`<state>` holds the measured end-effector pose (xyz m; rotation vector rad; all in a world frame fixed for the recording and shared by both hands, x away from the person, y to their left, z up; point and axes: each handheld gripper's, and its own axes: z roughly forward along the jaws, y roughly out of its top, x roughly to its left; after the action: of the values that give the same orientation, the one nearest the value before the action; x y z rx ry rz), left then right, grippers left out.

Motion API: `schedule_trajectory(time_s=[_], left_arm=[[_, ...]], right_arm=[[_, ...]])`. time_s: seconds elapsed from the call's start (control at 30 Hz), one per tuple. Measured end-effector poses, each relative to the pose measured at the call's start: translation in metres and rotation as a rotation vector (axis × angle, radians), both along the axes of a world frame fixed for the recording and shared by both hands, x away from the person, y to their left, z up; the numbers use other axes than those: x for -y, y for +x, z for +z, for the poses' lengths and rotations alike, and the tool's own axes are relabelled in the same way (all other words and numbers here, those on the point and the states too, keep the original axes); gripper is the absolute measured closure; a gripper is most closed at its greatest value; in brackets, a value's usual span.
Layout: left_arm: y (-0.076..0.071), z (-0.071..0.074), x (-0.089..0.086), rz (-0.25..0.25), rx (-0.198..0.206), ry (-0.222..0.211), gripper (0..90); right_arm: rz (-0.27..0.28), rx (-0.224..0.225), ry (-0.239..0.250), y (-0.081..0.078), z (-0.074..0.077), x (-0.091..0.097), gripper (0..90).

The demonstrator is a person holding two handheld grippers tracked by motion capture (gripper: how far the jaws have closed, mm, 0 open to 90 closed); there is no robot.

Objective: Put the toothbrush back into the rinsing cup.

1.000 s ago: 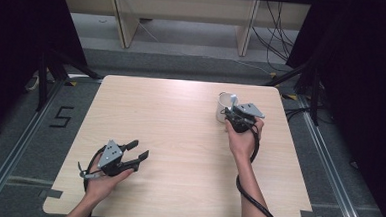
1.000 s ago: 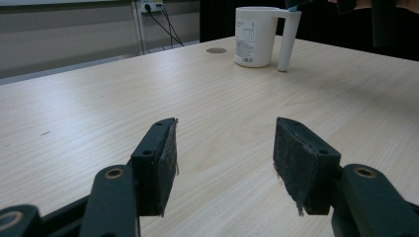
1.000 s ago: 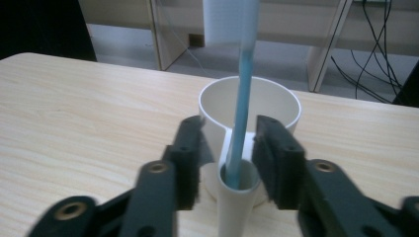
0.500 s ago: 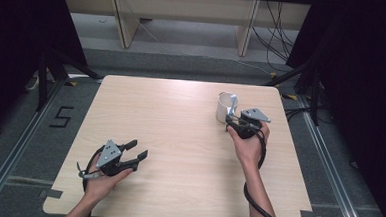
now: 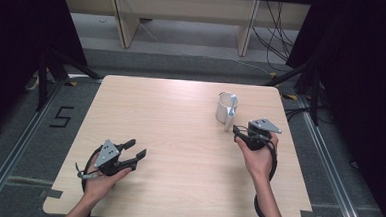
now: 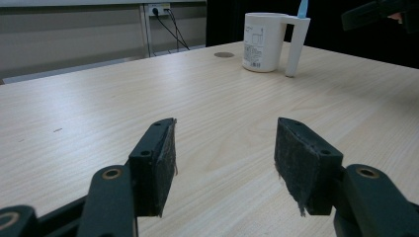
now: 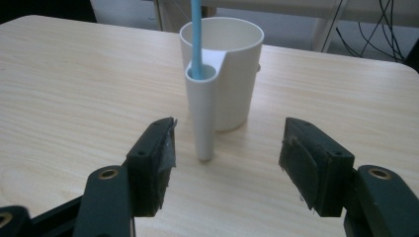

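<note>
Two black pads of the right gripper (image 7: 225, 163) stand wide apart with nothing between them; the jaws have just been opening, and the white cup (image 7: 225, 69) sits free just beyond their tips. From the cup's side tube rises a blue stick (image 7: 196, 34), perhaps a toothbrush handle, though its top is cut off in the right gripper view. In the high view the right gripper (image 5: 240, 133) hangs just beside the cup (image 5: 225, 107), near the table's (image 5: 179, 138) far right edge. Across the table, well apart from the cup, the left gripper (image 5: 136, 150) lies low near the front edge, its pads (image 6: 163, 163) also spread and empty.

The step in hand looks like a release and retreat. To do it well, the right gripper should back straight along its own line, jaws kept wide, so neither pad clips the slim side tube or tips the stick. A sideways sweep could topple the cup, which stands close to the table's edge.
</note>
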<state>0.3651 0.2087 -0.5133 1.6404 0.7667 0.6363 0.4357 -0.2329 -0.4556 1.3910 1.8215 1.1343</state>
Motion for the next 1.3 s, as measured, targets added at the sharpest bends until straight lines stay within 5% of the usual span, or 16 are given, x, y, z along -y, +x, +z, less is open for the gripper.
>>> schedule_trajectory(time_s=[0.2,0.27,0.33,0.47,0.5,0.53,0.7,0.77,1.0,1.03,1.1,1.2,1.3], left_arm=[[0.0,0.0,0.0,0.0,0.003,0.003,40.4],[0.0,-0.002,0.001,0.001,-0.002,-0.026,40.4],[0.0,0.0,-0.002,0.005,0.005,0.005,40.3],[0.0,0.0,-0.005,0.014,0.003,0.002,40.3],[0.0,-0.001,-0.005,0.017,0.003,0.001,40.4],[0.0,0.0,-0.006,0.019,0.002,-0.001,40.3],[0.001,-0.001,-0.007,0.022,0.006,-0.004,40.2],[0.001,-0.001,-0.007,0.025,0.0,-0.002,40.2],[0.001,0.0,-0.009,0.022,0.014,-0.004,40.1],[0.0,0.0,-0.009,0.032,0.0,-0.006,40.0],[0.002,-0.001,-0.01,0.02,0.021,-0.019,40.0],[0.002,-0.001,-0.011,0.026,0.02,-0.022,40.1],[-0.001,0.0,-0.012,0.044,-0.006,-0.011,40.0]], right_arm=[[0.01,0.026,-0.025,-0.012,-0.005,0.015,38.5],[-0.019,-0.002,0.003,-0.019,-0.006,0.015,38.4],[0.011,0.011,-0.029,-0.022,-0.008,0.021,38.4],[-0.017,-0.003,-0.014,-0.035,-0.013,0.026,38.2],[-0.004,0.017,-0.048,-0.036,-0.014,0.031,38.2],[-0.019,-0.003,-0.015,-0.04,-0.016,0.03,38.2],[-0.012,0.007,-0.055,-0.054,-0.022,0.041,38.2],[-0.02,-0.001,-0.023,-0.06,-0.026,0.044,38.2],[-0.049,0.015,-0.025,-0.074,-0.037,0.05,37.6],[-0.057,0.016,-0.055,-0.076,-0.038,0.052,37.5],[-0.061,0.011,-0.011,-0.081,-0.039,0.051,37.2],[-0.048,0.021,-0.027,-0.084,-0.043,0.053,36.6],[-0.074,0.006,-0.019,-0.09,-0.048,0.055,36.3]])
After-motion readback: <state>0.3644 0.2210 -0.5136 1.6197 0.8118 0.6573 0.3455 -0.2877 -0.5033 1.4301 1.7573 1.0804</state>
